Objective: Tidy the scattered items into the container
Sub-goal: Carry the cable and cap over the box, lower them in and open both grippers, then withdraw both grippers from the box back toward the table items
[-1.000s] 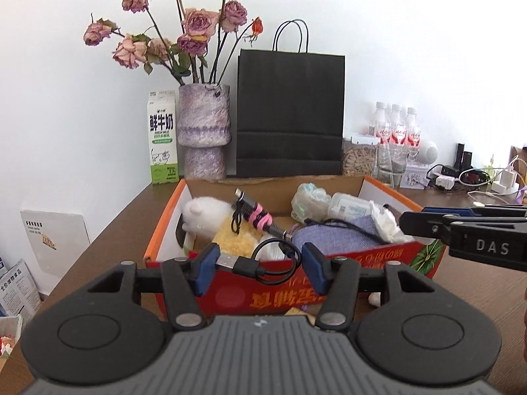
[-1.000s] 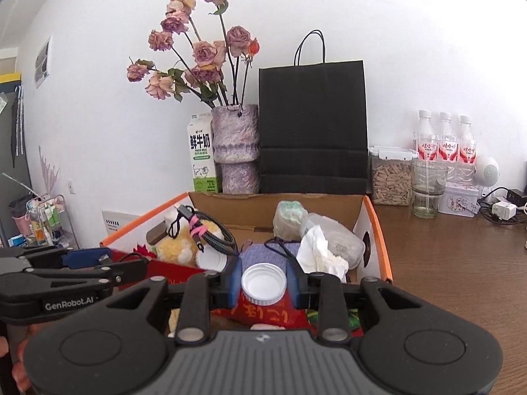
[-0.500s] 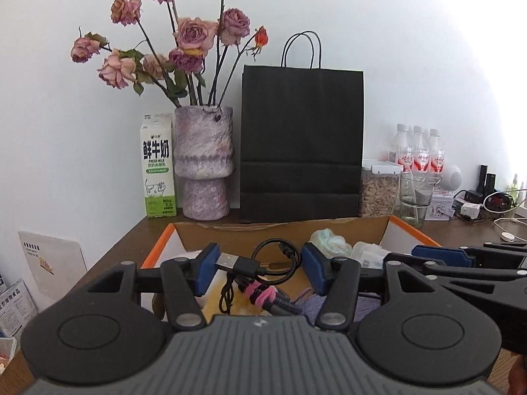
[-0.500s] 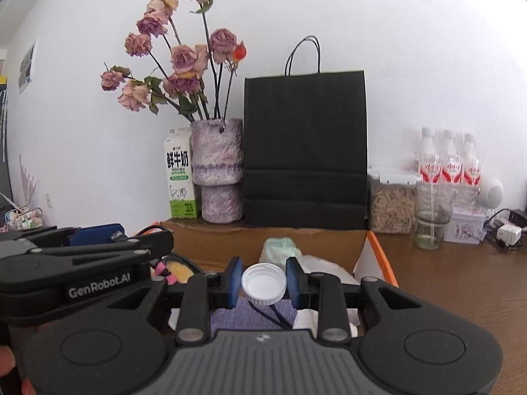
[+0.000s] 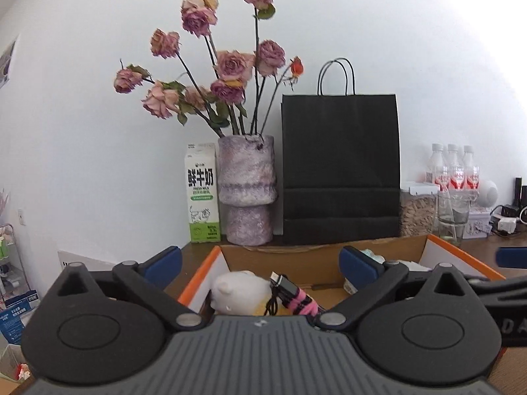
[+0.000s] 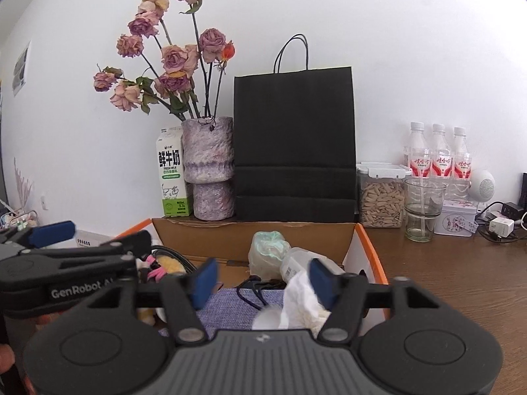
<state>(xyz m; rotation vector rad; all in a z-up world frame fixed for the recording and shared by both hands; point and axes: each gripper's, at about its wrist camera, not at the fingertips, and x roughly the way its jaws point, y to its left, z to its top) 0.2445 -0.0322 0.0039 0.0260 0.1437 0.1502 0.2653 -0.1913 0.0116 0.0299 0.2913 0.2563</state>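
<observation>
Both grippers hover over the cardboard box point(image 6: 369, 256), orange-rimmed, on the brown wooden surface point(image 6: 461, 279). The left gripper point(image 5: 260, 261) and right gripper point(image 6: 263, 278) have jaws spread wide, holding nothing. Inside lie a fuzzy white plush point(image 5: 237, 293), a pink-banded black cable point(image 5: 296, 296), woven bluish cloth point(image 6: 230, 306), crumpled tissue point(image 6: 303, 302) and a round white cap point(image 6: 266, 319), half hidden by the gripper body.

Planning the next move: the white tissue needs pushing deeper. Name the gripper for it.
Right. The right gripper is open with the tissue just ahead between its fingers; the left gripper sits over the plush toy at the other end of the box.
</observation>
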